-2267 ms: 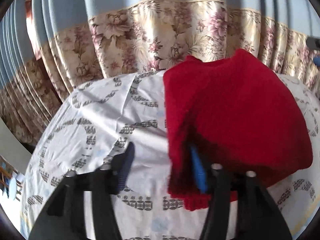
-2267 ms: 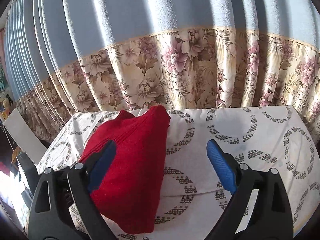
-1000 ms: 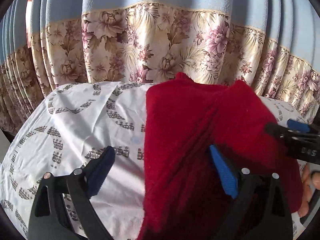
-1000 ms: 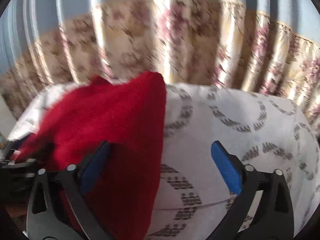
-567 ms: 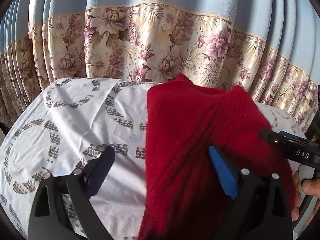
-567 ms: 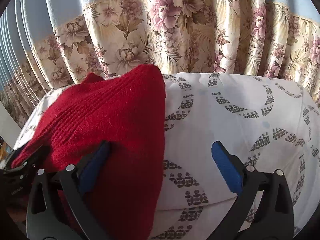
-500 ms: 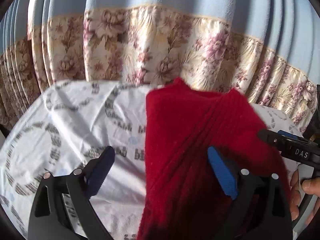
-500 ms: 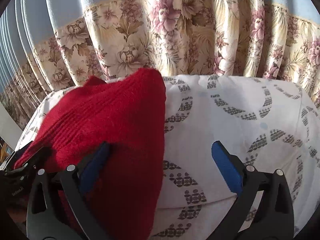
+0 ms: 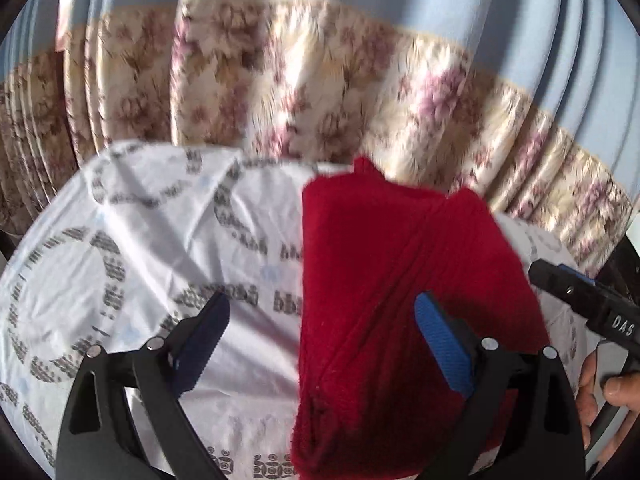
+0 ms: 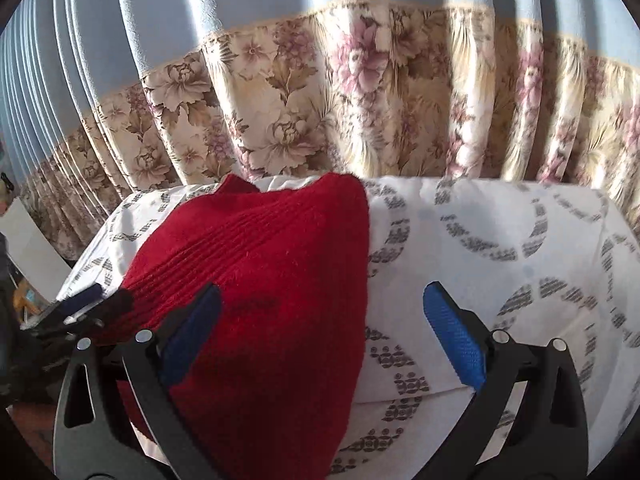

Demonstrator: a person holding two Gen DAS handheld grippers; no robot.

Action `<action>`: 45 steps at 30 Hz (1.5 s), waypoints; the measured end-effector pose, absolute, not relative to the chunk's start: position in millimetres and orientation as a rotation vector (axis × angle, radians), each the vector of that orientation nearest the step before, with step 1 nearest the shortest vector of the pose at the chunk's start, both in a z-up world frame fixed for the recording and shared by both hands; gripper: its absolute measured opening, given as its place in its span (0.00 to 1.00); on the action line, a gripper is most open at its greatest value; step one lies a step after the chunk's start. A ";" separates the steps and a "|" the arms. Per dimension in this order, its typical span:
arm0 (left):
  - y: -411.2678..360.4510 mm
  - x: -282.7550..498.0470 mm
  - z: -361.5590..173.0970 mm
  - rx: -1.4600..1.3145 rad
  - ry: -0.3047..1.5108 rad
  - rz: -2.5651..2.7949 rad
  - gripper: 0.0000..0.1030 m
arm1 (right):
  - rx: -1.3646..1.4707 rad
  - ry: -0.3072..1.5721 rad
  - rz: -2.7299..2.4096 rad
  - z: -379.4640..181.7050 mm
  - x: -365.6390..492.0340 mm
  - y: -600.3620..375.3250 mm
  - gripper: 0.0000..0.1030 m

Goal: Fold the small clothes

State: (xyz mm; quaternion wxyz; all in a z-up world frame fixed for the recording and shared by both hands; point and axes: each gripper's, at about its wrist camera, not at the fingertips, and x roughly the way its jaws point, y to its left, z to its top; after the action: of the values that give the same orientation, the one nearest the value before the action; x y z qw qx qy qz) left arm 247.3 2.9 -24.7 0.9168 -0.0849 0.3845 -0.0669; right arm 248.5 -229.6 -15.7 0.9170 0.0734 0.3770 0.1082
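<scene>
Folded red ribbed-knit sweater lies on white patterned cotton sheet. Left claw and right claw both spread wide, gripping nothing.

A pleated curtain fills the upper half of both views, plain pale blue above and, below a thin cream trim, a broad band of beige printed with pink and brown flowers. Hard sunlight falls across its folds, leaving vertical stripes of shadow on the blue. Beneath it, across the lower half of each frame, spreads a creased white sheet patterned with grey curved bands of small marks. At the far left edge of the right wrist view, a pale flat panel stands in shade.
</scene>
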 end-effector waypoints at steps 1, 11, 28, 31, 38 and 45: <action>3.1 248.9 -30.0 -0.174 0.805 -0.142 0.92 | 0.154 0.785 0.222 -18.6 249.7 -228.3 0.97; 13.5 257.8 -50.6 -0.408 0.885 -0.283 0.92 | 0.240 0.879 0.283 -56.3 260.2 -221.7 0.93; -21.5 244.7 -40.7 -0.368 0.824 -0.286 0.47 | 0.223 0.804 0.347 -53.9 253.1 -216.4 0.49; -26.6 241.6 -32.3 -0.342 0.795 -0.282 0.43 | 0.213 0.783 0.349 -47.5 250.8 -215.3 0.47; -63.1 235.6 7.4 -0.296 0.730 -0.341 0.42 | 0.208 0.692 0.362 -0.7 239.7 -240.0 0.46; -156.0 249.5 30.4 -0.274 0.706 -0.393 0.43 | 0.129 0.624 0.309 35.8 236.8 -327.3 0.47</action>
State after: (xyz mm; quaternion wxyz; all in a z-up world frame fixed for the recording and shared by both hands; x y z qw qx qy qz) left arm 249.5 -156.0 30.4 0.9104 -0.1329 0.3422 -0.1908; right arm 236.8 -327.3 35.8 0.9379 0.0632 0.3056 0.1515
